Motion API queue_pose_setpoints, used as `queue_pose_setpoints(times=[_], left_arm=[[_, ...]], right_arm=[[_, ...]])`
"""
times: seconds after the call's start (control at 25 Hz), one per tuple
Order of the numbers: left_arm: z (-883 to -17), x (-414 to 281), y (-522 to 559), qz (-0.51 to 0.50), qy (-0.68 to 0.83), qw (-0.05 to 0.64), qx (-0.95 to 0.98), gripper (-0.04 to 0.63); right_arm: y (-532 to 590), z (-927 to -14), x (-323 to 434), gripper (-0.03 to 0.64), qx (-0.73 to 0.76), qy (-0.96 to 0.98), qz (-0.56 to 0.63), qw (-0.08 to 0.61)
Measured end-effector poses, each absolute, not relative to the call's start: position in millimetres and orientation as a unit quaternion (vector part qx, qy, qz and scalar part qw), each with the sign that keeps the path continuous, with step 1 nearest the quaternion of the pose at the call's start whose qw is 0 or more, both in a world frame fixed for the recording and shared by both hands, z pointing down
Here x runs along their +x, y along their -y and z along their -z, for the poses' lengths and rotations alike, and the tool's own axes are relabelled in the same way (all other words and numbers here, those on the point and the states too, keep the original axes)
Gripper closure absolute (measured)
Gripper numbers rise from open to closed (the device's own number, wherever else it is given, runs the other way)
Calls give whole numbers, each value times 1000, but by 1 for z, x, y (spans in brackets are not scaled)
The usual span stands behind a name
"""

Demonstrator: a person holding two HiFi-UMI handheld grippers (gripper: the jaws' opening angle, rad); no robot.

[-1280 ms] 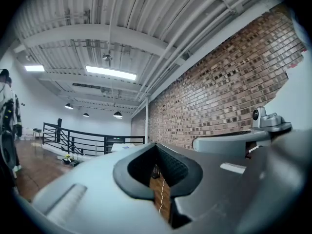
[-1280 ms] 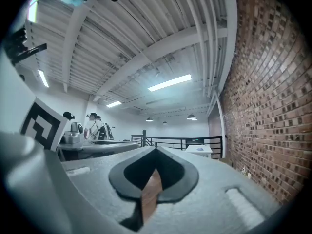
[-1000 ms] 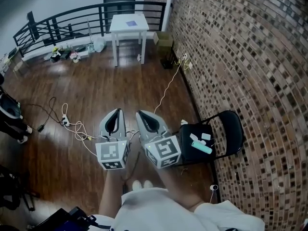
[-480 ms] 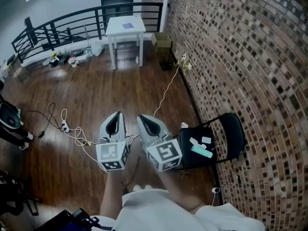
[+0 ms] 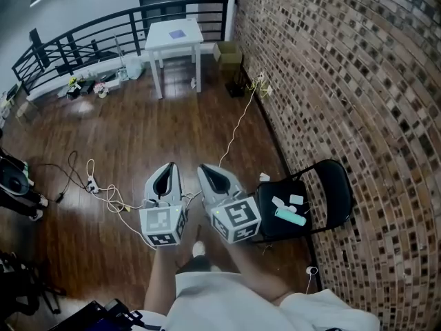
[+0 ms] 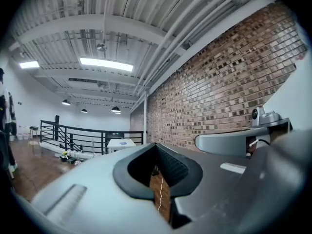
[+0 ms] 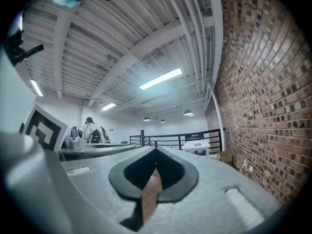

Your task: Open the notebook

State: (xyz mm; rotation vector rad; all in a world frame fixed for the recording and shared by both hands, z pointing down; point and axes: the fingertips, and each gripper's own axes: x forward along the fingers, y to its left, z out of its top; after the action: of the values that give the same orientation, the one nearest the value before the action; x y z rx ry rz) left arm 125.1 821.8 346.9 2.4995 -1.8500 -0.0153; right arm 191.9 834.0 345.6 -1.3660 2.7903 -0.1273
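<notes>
Grey left gripper (image 5: 167, 167) and right gripper (image 5: 206, 169) held level, side by side, above dark wooden floor (image 5: 138, 136); both jaw pairs closed, nothing between.

Flat item (image 5: 177, 33) on far table (image 5: 160, 42) too small to identify, torso (image 5: 227, 302) cut off

Glossy wood floor (image 5: 138, 129), rough brick wall (image 5: 358, 81).
Matt grey plastic is seen on left gripper (image 5: 168, 165) and right gripper (image 5: 202, 168); smooth white table (image 5: 173, 38) and black metal railing (image 5: 103, 29) are noted.
</notes>
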Motion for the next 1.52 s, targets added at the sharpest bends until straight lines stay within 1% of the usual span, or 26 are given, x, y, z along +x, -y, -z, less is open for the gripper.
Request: queue_pose_setpoints(times=[0.28,0.52,0.68,0.96,1.2,1.32,1.52], left_arm=[[-342,105,-768,15,595,12,803,580],[-326,69,-724,20,598,2,801,580],[-331,53,-705,31,600,8,800,580],[-353,53,-669,27,591,30,806,580],[-347,52,-626,18,594,26,804,580],[-344,57,-597,12,601,17,799,580],[-331,74,-543,7,610,-20,792,580]], right_arm=[[-782,-340,171,626,-441,-897,25,14],[-737,-331,133,626,-441,-898,14,9],[-720,-331,115,626,-437,-899,9,0],[-684,-334,104,626,-429,-903,12,-10],[-643,-335,101,626,-419,-908,18,-7],[-612,-334,109,626,-422,-907,5,-8],[-556,-324,130,626,-425,-905,-15,-13]])
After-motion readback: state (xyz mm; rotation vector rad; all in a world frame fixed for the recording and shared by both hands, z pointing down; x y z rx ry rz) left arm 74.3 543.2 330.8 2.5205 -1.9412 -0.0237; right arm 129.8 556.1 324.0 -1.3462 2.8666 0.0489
